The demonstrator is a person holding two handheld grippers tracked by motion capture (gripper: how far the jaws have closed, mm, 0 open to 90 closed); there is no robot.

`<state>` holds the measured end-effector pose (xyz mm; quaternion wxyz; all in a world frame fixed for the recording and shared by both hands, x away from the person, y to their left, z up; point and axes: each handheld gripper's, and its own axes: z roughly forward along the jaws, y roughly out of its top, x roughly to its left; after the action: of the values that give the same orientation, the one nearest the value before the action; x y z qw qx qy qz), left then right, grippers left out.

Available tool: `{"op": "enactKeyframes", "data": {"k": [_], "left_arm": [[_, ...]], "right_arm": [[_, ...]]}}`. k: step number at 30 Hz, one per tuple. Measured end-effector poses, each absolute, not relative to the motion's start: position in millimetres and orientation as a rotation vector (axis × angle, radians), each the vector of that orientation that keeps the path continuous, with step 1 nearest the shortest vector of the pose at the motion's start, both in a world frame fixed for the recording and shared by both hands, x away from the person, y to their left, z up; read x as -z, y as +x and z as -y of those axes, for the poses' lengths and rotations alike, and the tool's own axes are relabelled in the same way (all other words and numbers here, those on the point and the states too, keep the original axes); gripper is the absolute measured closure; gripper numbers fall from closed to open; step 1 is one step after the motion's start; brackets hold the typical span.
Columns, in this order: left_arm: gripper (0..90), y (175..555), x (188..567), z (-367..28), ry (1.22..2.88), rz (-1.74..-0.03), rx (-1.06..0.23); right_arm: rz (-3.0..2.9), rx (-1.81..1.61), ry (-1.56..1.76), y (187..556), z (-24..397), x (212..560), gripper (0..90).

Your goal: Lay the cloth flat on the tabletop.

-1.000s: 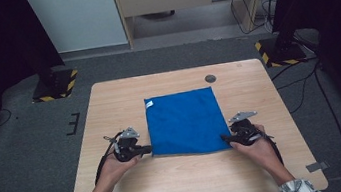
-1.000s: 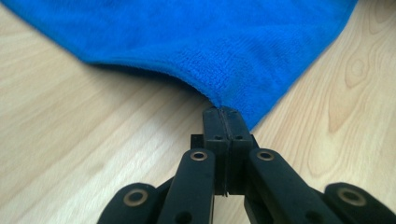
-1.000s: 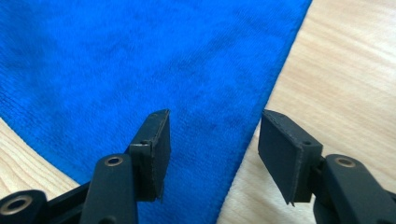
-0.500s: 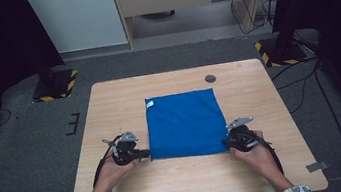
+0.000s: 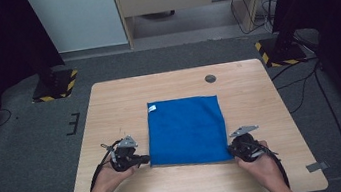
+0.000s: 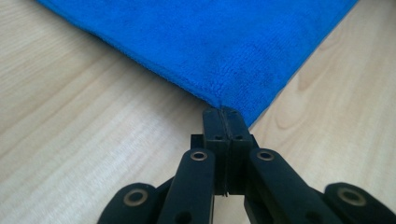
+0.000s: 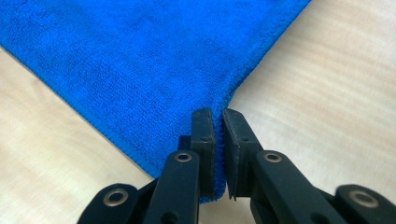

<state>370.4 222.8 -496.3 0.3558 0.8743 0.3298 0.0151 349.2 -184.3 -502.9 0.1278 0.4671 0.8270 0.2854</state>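
A blue cloth (image 5: 186,129) lies flat and square on the wooden table (image 5: 124,102), with a small white tag (image 5: 151,108) at its far left corner. My left gripper (image 5: 148,158) is shut on the cloth's near left corner; in the left gripper view the jaws (image 6: 223,112) pinch the cloth (image 6: 210,46) at its tip. My right gripper (image 5: 230,149) is at the near right corner. Its jaws have just been closing. In the right gripper view they (image 7: 218,114) squeeze the hem of the cloth (image 7: 140,60) between them.
A small round dark grommet (image 5: 210,78) sits in the tabletop beyond the cloth. Bare wood surrounds the cloth on all sides. Two black stands with yellow-striped feet (image 5: 55,87) (image 5: 278,49) stand on the grey floor behind the table.
The right gripper has shifted a little toward the near edge and its jaws have closed on the cloth's near right corner. The left gripper has kept its grip and place.
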Motion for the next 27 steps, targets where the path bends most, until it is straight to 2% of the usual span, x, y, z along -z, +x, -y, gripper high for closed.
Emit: {"op": "enactKeyframes", "data": {"k": [3,9,14,16,20,23,25,27], "left_arm": [[90.0,362,497,-225,2.271,-0.856,-0.021],[86.5,353,501,-230,2.278,-0.873,0.004],[89.1,345,502,-228,2.302,-0.85,0.031],[86.8,344,501,-227,2.298,-0.84,0.022],[73.2,349,496,-226,2.279,-0.833,-0.063],[52.5,360,493,-225,2.262,-0.853,-0.114],[47.2,369,492,-224,2.258,-0.845,-0.131],[37.3,377,491,-222,2.246,-0.842,-0.147]], "right_arm": [[-2.42,-0.852,1.368,338,187,502,76.7],[-2.379,-0.916,1.317,331,185,496,42.4],[-2.357,-0.902,1.27,340,182,492,34.6],[-2.356,-0.899,1.255,341,182,490,31.3],[-2.338,-0.941,1.228,347,179,487,24.1],[-2.327,-0.972,1.213,356,174,486,20.3],[-2.332,-0.978,1.203,362,170,487,17.8],[-2.338,-0.995,1.194,370,165,487,16.2]]}}
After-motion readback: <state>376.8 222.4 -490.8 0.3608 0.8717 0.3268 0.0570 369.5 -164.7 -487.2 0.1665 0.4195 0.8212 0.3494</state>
